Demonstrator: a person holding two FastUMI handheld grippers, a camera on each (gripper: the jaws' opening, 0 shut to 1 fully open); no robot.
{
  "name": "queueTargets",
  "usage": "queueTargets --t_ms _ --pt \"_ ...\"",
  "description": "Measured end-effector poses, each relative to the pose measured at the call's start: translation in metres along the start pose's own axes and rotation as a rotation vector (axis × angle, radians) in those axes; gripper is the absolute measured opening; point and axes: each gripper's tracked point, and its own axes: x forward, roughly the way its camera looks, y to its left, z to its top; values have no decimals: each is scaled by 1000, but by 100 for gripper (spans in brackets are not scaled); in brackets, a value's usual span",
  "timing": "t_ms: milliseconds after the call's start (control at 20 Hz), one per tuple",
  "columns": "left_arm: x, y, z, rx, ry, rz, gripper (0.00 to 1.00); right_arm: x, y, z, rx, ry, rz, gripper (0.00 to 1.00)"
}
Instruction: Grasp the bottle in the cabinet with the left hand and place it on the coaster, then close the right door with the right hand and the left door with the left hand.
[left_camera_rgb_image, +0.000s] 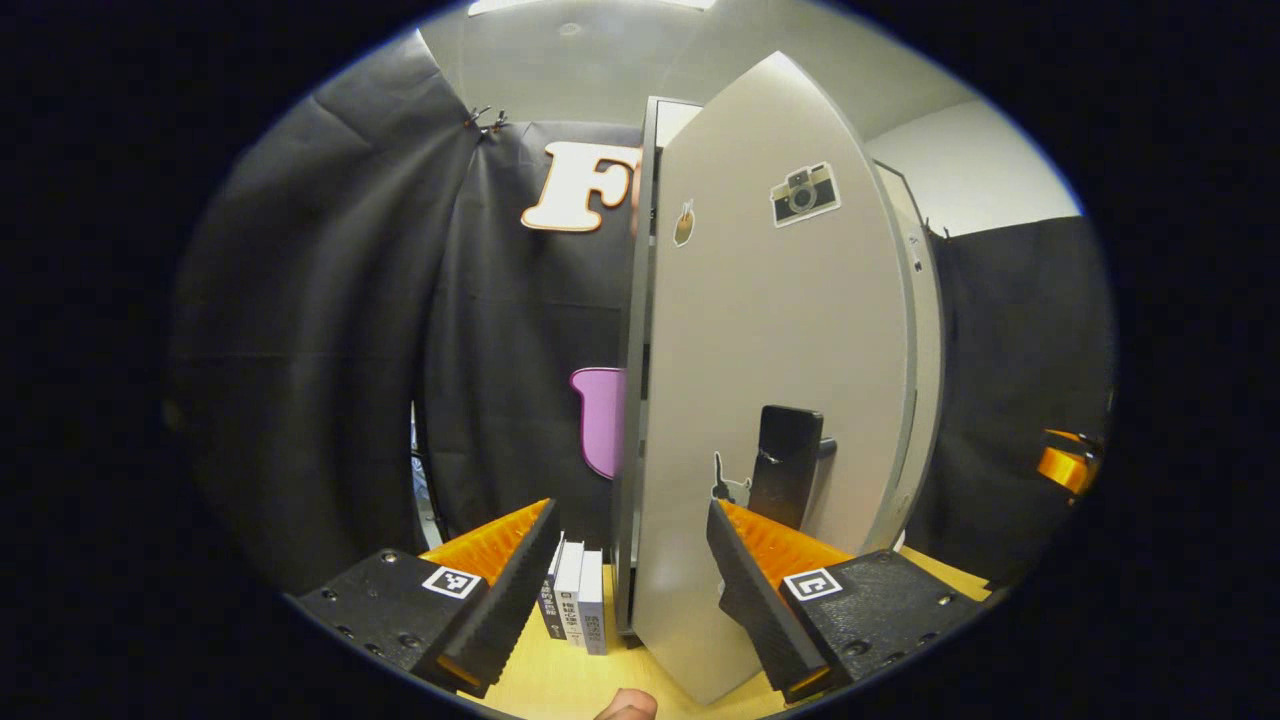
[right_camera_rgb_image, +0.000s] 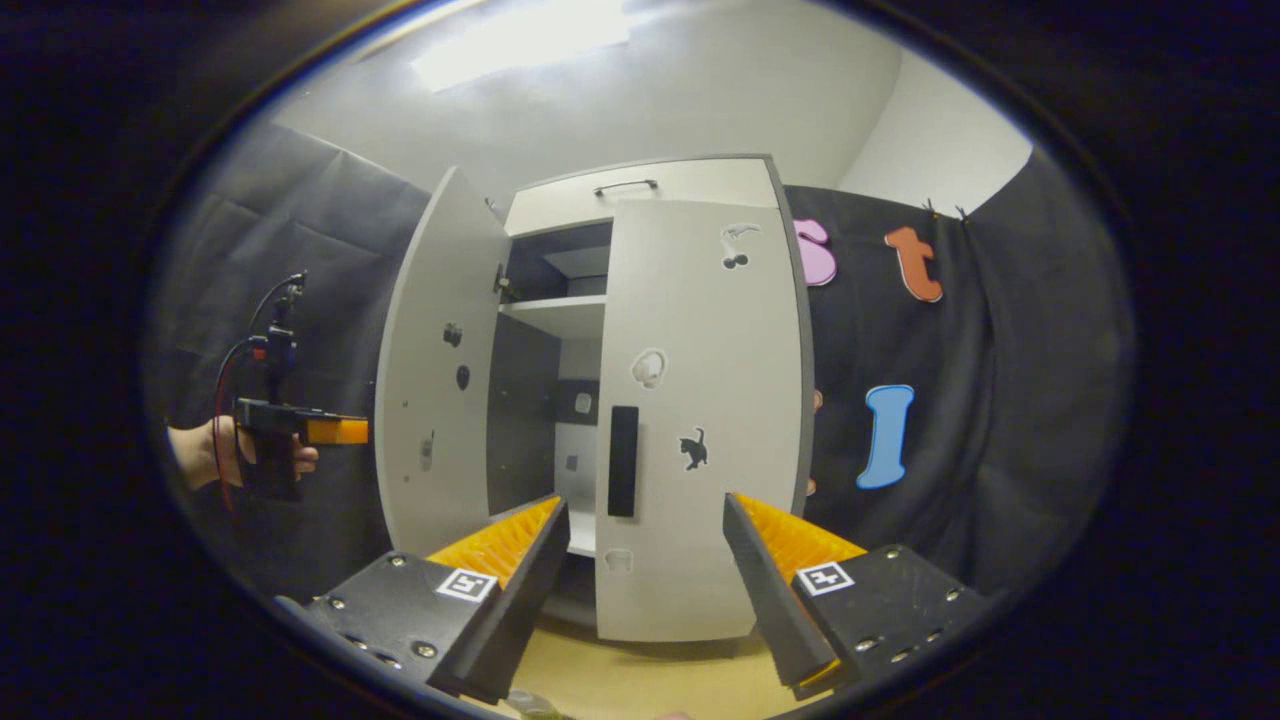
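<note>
In the right gripper view the cabinet (right_camera_rgb_image: 640, 190) fills the centre of the frame: its right door (right_camera_rgb_image: 700, 420) lies flat across the front and looks closed or very nearly so, while the left door (right_camera_rgb_image: 435, 370) swings wide open toward the left of the frame. The shelves seen through the gap look bare, and neither the bottle nor the coaster can be made out, so whether the bottle reached the coaster cannot be told; judging by the doors, that step is likely behind. The right gripper (right_camera_rgb_image: 645, 570) sits low in the frame before the right door, fingers spread wide, nothing between them. At the left edge of that view a hand (right_camera_rgb_image: 205, 450) holds the left gripper (right_camera_rgb_image: 335, 432) just outside the open door. In the left gripper view the left gripper (left_camera_rgb_image: 630, 575) is spread wide and empty, the left door (left_camera_rgb_image: 770, 400) edge-on at centre frame. What seems left is shutting that door
</note>
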Motion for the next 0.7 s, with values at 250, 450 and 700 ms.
queueTargets --t_ms 250,450,700 --pt "0 -11 -12 -106 58 46 94 -37 -15 -14 8 27 -27 93" --pt "0 -20 -21 -231 98 75 94 -60 -25 -21 29 43 -53 93" --pt "2 -30 -18 -221 86 83 94 -80 -35 -25 51 39 -71 93"
